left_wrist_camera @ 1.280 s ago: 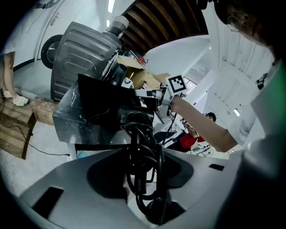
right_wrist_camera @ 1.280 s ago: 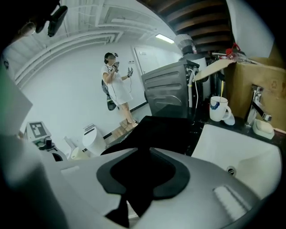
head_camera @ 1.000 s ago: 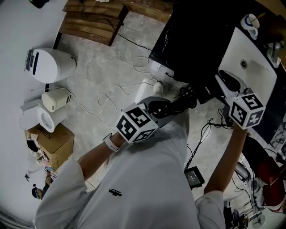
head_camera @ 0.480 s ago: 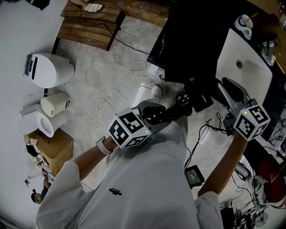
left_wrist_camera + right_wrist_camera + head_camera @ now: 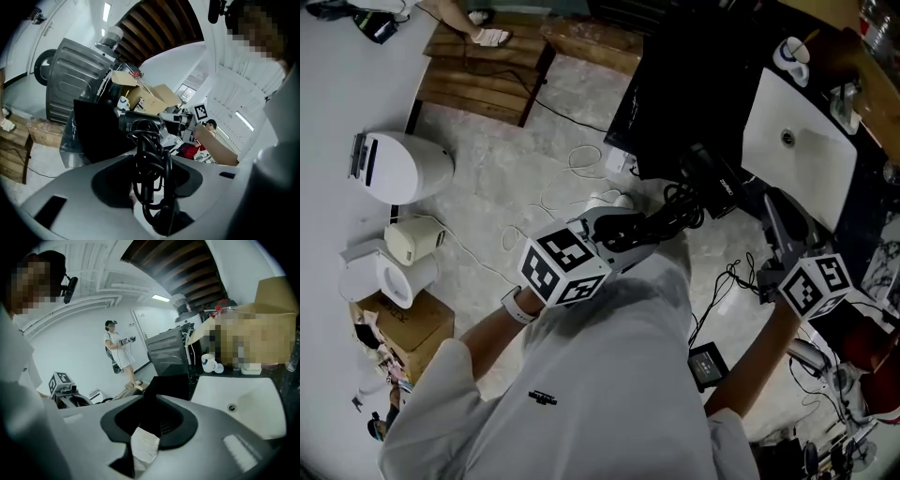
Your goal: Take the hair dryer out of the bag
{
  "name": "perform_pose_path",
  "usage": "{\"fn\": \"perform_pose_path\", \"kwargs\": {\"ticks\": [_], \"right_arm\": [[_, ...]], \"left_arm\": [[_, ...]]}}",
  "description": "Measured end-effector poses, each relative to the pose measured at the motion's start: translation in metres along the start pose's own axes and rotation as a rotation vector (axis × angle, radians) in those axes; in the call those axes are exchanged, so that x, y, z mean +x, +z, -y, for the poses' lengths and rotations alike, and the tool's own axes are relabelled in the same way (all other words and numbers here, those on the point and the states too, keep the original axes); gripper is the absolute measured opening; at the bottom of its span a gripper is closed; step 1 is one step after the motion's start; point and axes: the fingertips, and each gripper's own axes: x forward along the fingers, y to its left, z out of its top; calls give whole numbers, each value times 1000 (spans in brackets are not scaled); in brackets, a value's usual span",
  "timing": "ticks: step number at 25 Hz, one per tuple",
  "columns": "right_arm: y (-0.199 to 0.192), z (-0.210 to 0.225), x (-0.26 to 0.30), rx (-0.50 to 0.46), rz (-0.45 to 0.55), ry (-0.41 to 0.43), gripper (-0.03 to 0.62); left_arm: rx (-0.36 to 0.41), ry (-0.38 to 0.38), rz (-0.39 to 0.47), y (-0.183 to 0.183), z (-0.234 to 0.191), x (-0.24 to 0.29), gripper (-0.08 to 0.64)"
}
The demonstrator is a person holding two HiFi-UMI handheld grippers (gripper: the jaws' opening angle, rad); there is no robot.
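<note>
black bag (image 5: 703, 84) beside white sink (image 5: 802, 141), white cable (image 5: 577, 172) on floor

Grey stone floor (image 5: 478, 141) carries a wooden pallet (image 5: 483, 66), loose white cable (image 5: 551, 192), cardboard box (image 5: 412, 314) and round white appliance (image 5: 403, 167)

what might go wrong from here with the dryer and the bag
The left gripper grips only the black coiled cord, not the black hair dryer itself, so the dryer may swing or slip free. The right gripper is closing its jaws on the black fabric bag; a weak pinch could let it drop.
</note>
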Motion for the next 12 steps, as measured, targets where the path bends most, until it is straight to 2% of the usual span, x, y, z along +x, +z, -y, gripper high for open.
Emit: {"fn": "perform_pose_path", "kwargs": {"ticks": [7, 12], "right_arm": [[7, -19, -20, -26, 64, -56, 64], [20, -27, -41, -28, 182, -131, 49]], "left_arm": [[18, 5, 103, 40, 3, -7, 186], [24, -11, 183, 68, 10, -12, 186]]}}
